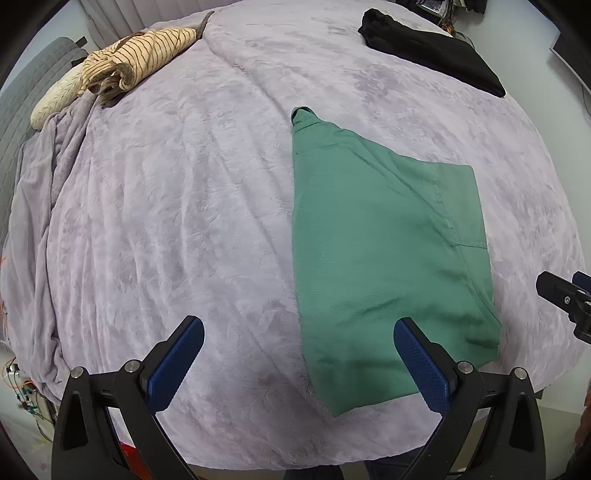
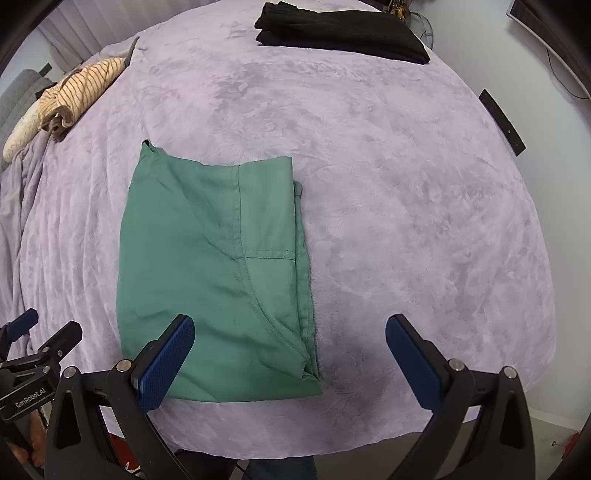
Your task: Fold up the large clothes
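Note:
A green garment (image 1: 388, 236) lies flat on the lilac blanket, folded into a long rectangle with a sleeve laid across it; it also shows in the right wrist view (image 2: 210, 258). My left gripper (image 1: 299, 336) is open and empty, above the garment's near left edge. My right gripper (image 2: 290, 332) is open and empty, above the garment's near right corner. The right gripper's tip (image 1: 565, 295) shows at the right of the left wrist view. The left gripper's tip (image 2: 40, 339) shows at the left of the right wrist view.
A folded black garment (image 1: 436, 51) (image 2: 340, 29) lies at the far right of the bed. A crumpled striped tan garment (image 1: 136, 59) (image 2: 81, 88) lies at the far left beside a cream pillow (image 1: 55, 99). The lilac blanket (image 1: 177, 206) (image 2: 406, 184) covers the bed.

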The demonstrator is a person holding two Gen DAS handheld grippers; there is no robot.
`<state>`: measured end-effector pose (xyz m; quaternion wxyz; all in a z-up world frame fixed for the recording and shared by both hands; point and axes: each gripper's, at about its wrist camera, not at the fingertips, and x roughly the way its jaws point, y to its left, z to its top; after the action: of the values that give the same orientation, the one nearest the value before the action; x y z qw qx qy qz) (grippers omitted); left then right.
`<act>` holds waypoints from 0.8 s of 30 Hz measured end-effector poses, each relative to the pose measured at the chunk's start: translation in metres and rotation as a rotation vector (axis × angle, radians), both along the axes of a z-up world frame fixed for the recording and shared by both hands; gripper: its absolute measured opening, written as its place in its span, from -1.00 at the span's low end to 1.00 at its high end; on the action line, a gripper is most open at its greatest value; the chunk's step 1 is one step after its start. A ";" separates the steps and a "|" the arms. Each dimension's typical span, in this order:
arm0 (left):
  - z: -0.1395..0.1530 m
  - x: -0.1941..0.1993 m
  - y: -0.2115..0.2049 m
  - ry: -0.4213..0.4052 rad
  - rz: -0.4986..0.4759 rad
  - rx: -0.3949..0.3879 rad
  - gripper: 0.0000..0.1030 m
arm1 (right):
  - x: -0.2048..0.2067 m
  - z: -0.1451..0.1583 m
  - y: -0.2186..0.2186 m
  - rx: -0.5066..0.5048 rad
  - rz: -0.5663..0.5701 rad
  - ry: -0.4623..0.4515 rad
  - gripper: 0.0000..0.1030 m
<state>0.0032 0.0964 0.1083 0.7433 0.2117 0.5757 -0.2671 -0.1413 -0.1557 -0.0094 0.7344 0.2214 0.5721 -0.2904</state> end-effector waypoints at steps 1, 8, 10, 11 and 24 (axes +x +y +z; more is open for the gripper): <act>0.000 0.000 0.000 -0.001 -0.001 0.001 1.00 | 0.000 0.000 0.000 0.000 -0.001 -0.001 1.00; -0.001 -0.001 -0.001 -0.005 0.000 0.007 1.00 | 0.000 -0.001 0.000 -0.003 0.004 0.007 1.00; -0.001 0.000 -0.002 -0.003 0.000 0.009 1.00 | 0.000 -0.001 -0.001 -0.005 0.009 0.008 1.00; -0.001 0.000 -0.002 -0.002 -0.001 0.010 1.00 | -0.001 0.000 -0.002 -0.005 0.011 0.009 1.00; -0.004 0.000 -0.002 0.004 -0.005 0.017 1.00 | -0.001 -0.001 -0.001 -0.006 0.024 0.015 1.00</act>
<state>0.0036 0.0943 0.1046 0.7396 0.2189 0.5788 -0.2646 -0.1427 -0.1565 -0.0104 0.7342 0.2101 0.5792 -0.2850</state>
